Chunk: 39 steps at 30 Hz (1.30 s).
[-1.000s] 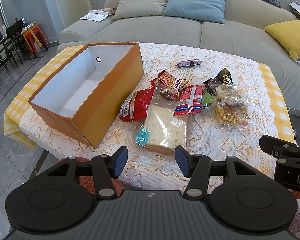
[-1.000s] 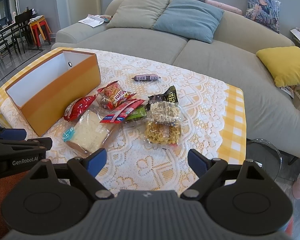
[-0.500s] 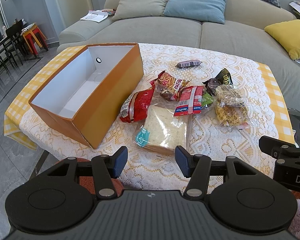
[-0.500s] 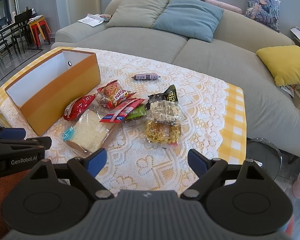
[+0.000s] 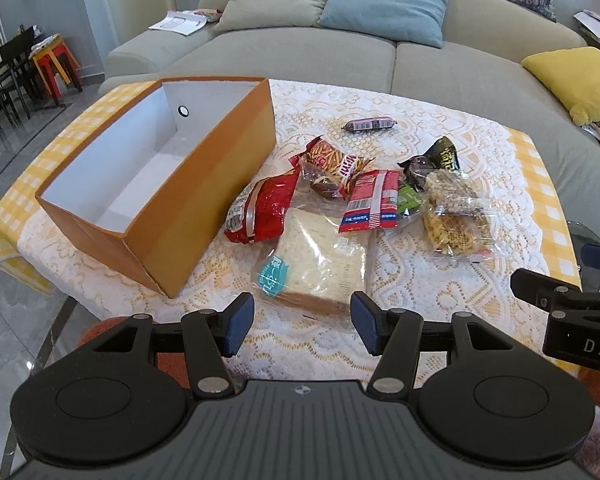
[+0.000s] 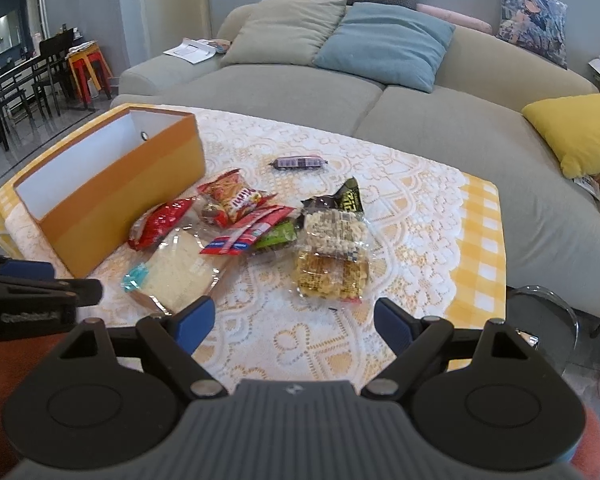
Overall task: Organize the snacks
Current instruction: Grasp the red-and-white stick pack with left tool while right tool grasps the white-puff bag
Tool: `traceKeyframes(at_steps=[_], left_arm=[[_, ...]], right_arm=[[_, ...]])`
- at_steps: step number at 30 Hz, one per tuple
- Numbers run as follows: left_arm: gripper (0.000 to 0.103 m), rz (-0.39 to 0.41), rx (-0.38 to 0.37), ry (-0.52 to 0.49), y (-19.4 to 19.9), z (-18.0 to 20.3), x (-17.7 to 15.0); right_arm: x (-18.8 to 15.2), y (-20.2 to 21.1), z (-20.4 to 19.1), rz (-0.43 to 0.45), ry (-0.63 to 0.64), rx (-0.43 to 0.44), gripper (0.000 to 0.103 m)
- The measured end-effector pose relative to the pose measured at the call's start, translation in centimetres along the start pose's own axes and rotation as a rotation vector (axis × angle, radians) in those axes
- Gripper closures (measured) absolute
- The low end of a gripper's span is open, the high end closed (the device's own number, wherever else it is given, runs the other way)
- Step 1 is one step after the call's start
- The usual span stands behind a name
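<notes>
Left wrist view: both grippers' fingers (image 5: 240, 322) spread wide, holding nothing above the bread bag (image 5: 316, 264).

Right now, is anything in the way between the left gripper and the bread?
Nothing visible. The left gripper is open, and the bread lies just ahead of it with only bare tablecloth between.

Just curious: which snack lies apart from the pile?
The small dark sausage stick, alone on the lace cloth toward the sofa; the other packets touch or overlap.

Grey sofa (image 5: 300, 52), tiled floor (image 5: 16, 320)
</notes>
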<state>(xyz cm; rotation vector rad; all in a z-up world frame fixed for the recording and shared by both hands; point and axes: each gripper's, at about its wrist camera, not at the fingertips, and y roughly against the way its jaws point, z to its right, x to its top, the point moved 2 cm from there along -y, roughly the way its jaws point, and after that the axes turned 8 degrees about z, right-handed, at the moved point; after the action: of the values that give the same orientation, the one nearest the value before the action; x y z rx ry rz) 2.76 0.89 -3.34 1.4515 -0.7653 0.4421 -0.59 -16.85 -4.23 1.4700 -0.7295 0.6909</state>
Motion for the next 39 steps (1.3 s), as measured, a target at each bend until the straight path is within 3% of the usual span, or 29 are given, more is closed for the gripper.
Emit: traceKeyframes(at_steps=[7,17,29,39], left_arm=[[0.037,-0.013,-0.008,-0.001,-2.6,-0.4,0.9],[0.037,0.015,-0.123,-0.03,-6.6,1.6,3.5],[0.037,-0.098,-0.242,0.11,-13.6,1.9,6.7],[0.037,-0.174,-0.246,0.077,-18.4,3.9,7.3]], right_arm=[[-0.2,-3.1,0.5,-0.03,0.014,0.022,0.021],[2.0,-8.5,2.3,-0.027,0.003,0.008,0.022],[4.0,-16.3,5.2,-0.053,-0.11,0.029,0.022],[3.0,-20.0,5.9,-0.087,-0.136,0.046,0.023]])
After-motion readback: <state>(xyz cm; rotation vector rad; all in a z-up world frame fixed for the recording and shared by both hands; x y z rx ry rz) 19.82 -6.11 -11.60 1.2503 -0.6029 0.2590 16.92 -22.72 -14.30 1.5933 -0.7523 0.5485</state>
